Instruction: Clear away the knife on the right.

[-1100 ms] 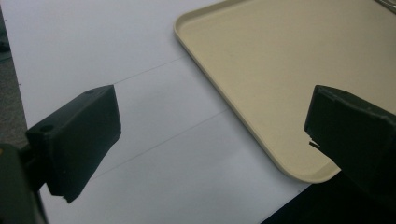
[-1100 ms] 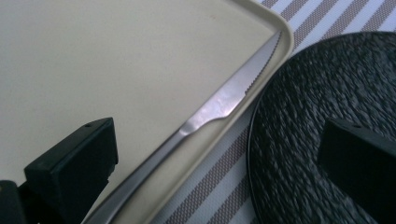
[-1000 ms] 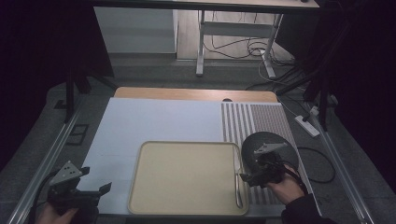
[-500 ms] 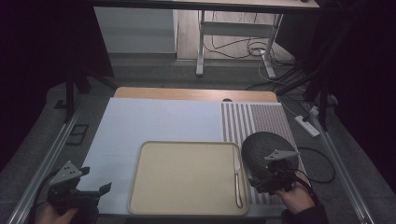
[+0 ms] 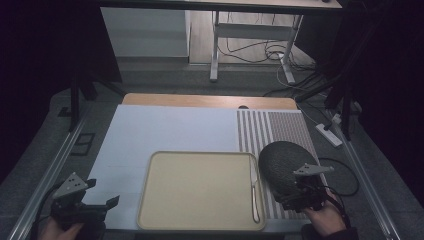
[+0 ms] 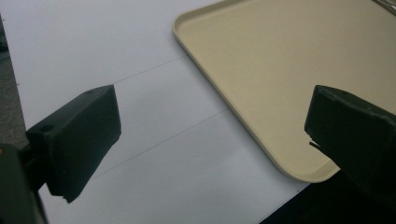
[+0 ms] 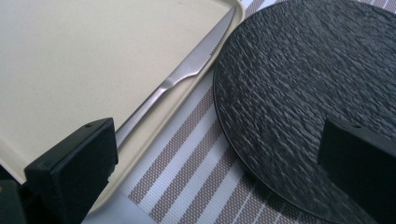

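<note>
A beige tray [image 5: 200, 190] sits at the lower centre of the high view, resting on a white mat [image 5: 165, 130] that covers the left and middle of the table. Along the tray's right rim lies a steel knife [image 5: 255, 192]; in the right gripper view the knife [image 7: 187, 79] runs diagonally from the upper middle toward the lower left, inside the tray [image 7: 93, 60] edge. Just right of the tray is a dark, rough-textured round plate [image 5: 282, 167] on a striped placemat [image 5: 270, 130]; the plate [image 7: 299, 102] takes up the right side of the right gripper view, above the striped placemat [image 7: 187, 158].

The right gripper [image 5: 300, 192] is at the lower right of the high view, over the near edge of the plate, its jaws spread wide with nothing between them. The left gripper [image 5: 95, 205] is at the lower left, over the white mat [image 6: 93, 56] beside the tray's near left corner [image 6: 280, 70], jaws also spread apart and empty.
</note>
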